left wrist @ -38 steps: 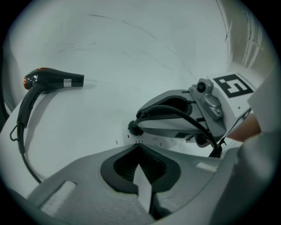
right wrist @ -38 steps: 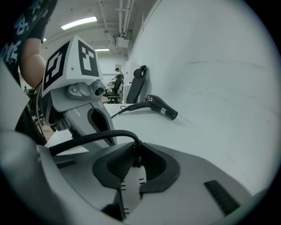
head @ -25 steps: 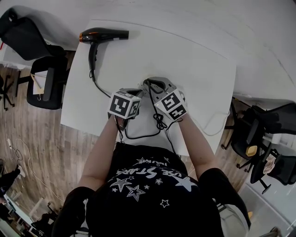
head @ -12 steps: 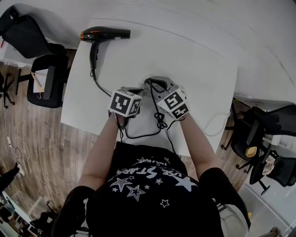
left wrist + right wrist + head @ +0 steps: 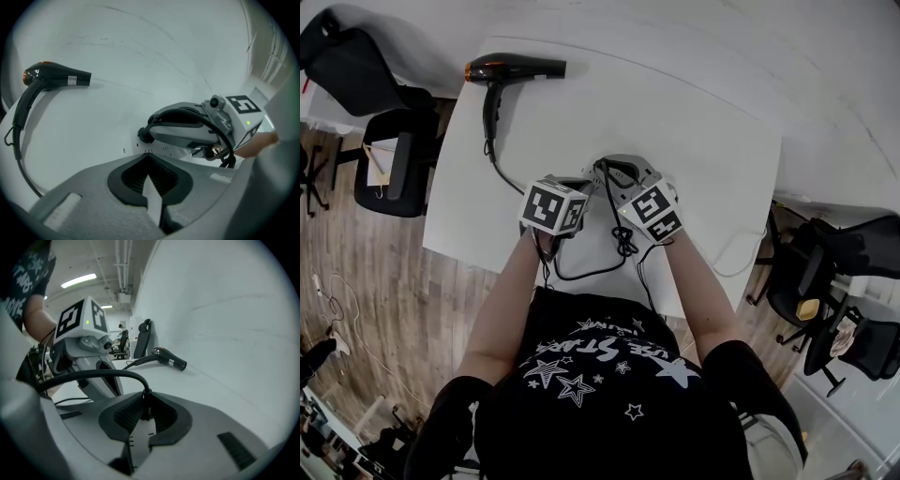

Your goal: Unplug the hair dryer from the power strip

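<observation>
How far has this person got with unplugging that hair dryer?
Done: both grippers are in position. The left gripper appears clamped on the white power strip, steadying it. In hand: the right gripper is shut on the black plug, which looks seated in the strip. Left: pulling the plug free. The hair dryer lies untouched at the table's far left corner.

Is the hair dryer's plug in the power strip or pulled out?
In, it seems: the right gripper grips the black plug, whose base meets the white power strip; no prongs show.
</observation>
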Available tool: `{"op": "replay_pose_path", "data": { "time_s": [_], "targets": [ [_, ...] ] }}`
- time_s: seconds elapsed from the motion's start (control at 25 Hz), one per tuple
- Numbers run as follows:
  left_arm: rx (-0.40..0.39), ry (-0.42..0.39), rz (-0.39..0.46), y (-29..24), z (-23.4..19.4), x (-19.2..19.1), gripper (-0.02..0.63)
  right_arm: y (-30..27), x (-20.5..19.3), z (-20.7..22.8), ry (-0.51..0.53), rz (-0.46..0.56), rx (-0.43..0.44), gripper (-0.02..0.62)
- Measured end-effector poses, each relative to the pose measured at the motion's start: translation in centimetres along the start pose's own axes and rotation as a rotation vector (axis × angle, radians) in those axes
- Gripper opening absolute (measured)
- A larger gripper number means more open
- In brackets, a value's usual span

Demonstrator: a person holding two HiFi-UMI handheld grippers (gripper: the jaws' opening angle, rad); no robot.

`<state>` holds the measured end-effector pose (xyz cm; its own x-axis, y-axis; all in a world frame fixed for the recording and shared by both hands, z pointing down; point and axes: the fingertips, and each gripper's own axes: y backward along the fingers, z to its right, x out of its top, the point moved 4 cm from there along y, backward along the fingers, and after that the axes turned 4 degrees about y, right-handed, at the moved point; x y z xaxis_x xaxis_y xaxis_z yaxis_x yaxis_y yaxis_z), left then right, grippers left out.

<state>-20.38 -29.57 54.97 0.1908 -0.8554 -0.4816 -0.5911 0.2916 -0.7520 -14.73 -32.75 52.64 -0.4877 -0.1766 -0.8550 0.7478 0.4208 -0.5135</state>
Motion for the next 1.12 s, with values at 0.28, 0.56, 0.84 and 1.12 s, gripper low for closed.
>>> {"op": "replay_pose_path", "data": {
  "time_s": [0.28, 0.56, 0.84, 1.12],
  "targets": [
    [-0.006, 0.008, -0.010, 0.0, -0.2, -0.3, 0.006, -0.2, 0.4, -0.6, 0.052, 0.009, -0.009, 0.060],
    [-0.026, 0.010, -0.007, 0.1, -0.2, -0.1, 0.006, 3.2, 4.7, 6.0, -0.199, 0.178, -0.087, 0.060],
    [-0.007, -0.024, -0.018, -0.2, -0.1, 0.0, 0.006, 4.1, 3.6, 5.7, -0.259, 0.157, -0.064, 0.060],
    [0.005, -0.100, 0.065, 0.2, 0.2, -0.8, 0.006, 6.2, 5.0, 3.9, -0.110, 0.097, -0.116, 0.061]
  ]
}}
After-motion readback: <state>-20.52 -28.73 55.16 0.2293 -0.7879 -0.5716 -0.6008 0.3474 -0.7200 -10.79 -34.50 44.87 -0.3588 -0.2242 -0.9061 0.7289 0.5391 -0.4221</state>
